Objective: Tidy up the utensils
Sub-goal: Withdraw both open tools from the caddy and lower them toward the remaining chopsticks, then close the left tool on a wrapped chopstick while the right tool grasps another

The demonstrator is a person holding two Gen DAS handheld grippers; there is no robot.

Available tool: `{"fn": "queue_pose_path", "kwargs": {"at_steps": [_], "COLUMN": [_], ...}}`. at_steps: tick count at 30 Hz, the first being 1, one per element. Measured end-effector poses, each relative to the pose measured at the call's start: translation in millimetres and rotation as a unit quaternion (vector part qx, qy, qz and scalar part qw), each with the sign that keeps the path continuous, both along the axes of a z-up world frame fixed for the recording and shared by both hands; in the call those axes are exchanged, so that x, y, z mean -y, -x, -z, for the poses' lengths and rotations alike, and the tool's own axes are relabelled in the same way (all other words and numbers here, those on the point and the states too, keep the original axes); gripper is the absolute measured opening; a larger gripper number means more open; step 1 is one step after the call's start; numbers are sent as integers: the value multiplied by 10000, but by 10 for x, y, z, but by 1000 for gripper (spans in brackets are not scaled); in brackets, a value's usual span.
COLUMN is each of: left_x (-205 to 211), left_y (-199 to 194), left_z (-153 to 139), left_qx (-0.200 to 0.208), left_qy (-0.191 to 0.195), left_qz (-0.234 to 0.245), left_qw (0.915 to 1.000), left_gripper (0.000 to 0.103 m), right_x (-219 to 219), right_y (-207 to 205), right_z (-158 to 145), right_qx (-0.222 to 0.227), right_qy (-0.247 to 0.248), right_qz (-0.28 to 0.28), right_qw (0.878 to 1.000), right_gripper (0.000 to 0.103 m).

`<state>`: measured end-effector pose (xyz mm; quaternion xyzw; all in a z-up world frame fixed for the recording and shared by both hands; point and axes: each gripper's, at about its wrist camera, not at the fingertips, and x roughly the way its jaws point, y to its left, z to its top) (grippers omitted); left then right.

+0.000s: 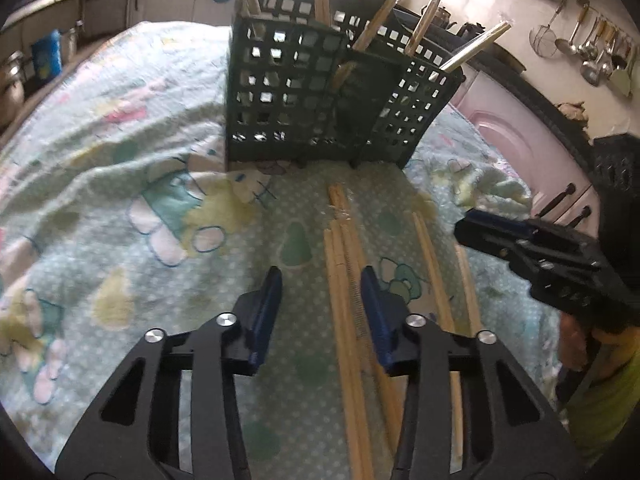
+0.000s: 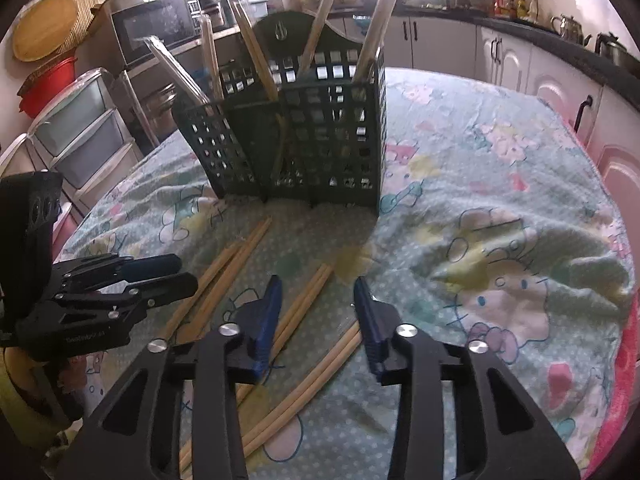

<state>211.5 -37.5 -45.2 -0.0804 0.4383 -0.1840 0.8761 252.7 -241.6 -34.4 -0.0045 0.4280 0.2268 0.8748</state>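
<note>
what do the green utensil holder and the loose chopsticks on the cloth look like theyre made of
Green utensil holder: likely molded plastic, matte dark green, with a uniform grid of square holes. Loose chopsticks: pale tan sticks, probably bamboo or wood, unvarnished-looking; some seem wrapped in clear film. Cloth: soft printed fabric, wrinkled.

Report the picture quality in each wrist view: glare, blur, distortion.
Left wrist view: strong fisheye bending with a dark rim; the patterned cloth is smeared and soft at left, and the loose chopsticks are slightly blurred. Right wrist view: window glare blows out the top behind the green utensil basket, washing out the chopstick tops; the right claw stays sharp.
</note>
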Motion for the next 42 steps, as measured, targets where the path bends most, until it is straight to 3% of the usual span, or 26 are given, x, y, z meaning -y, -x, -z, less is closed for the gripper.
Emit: {"fn": "queue_pose_path", "kwargs": {"at_steps": [11, 22, 27, 32, 42], "left_x": [91, 98, 131, 164, 20], "left_y": [-194, -325, -383, -408, -356], "left_z": [22, 29, 30, 22, -16], "left_qx": [-101, -159, -171, -154, -138], "left_qy": [-22, -37, -79, -134, 16], "left_qz": [86, 54, 47, 68, -16], "left_qw": [9999, 9999, 9998, 9998, 9999], "left_gripper": [29, 27, 26, 17, 2], "right_x": [-67, -206, -274, -259, -264], "right_y": [-269, -381, -410, -414, -321], "right_z": [199, 202, 207, 154, -149], "right_qx": [-487, -490, -387, -338, -16], "right_qy": [-69, 108, 228, 65, -239], "right_qz": [-11, -73, -97, -87, -182], "right_qw": [9988, 9987, 9989, 9994, 9995], "right_gripper": [28, 28, 16, 10, 8]}}
